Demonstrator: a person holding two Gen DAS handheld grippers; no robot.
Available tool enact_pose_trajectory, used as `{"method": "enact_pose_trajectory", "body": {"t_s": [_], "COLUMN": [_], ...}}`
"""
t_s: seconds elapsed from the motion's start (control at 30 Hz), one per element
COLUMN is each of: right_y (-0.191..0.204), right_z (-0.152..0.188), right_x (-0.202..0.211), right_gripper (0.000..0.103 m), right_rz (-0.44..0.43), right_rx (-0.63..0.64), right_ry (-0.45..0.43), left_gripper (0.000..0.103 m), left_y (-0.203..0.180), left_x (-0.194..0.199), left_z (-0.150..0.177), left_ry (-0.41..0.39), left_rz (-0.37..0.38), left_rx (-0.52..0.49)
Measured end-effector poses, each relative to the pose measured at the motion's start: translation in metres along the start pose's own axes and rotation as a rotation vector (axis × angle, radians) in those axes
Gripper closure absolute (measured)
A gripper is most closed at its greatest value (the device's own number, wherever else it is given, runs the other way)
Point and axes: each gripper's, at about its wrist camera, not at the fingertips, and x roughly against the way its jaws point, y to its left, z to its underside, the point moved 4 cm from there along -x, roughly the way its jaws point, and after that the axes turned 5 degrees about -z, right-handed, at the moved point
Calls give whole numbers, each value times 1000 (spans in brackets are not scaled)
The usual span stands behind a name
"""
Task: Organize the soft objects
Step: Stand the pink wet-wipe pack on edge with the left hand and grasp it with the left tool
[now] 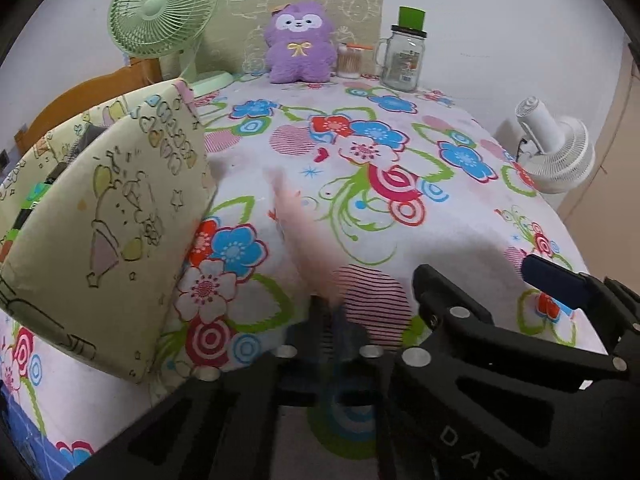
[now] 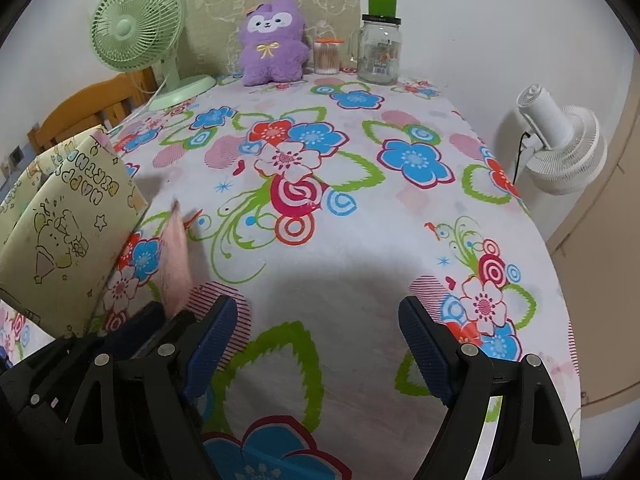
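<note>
Two tongs: my left tongs [image 1: 334,312] pinch the pink cloth [image 1: 304,236], lower centre, for bagging; my right tongs [image 2: 320,344] wait spread above the counter [image 2: 360,240].

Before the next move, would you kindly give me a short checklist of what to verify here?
1. Left hand-held gripper shut on the pink soft item: ok.
2. Grip on the pink soft item is secure: cannot tell, it is blurred.
3. Right hand-held gripper open with nothing between its jaws: ok.
4. Cream printed box has room inside: cannot tell.
5. Purple plush put away: not ok, not yet stored.
</note>
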Motion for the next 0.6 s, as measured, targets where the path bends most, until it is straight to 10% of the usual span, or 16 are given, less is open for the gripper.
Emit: {"method": "enact_pose_trajectory", "body": {"t_s": [0.6], "right_y": [-4], "right_z": [4], "right_x": [13], "right_gripper": [18], "right_rz": [0], "right_rx": [-10], "right_ry": [-24], "left_gripper": [103], "left_y": [-4], "left_x": [10], "left_z": [2], "left_ry": [-23], "left_rz": [19], "left_rx": [-18]}}
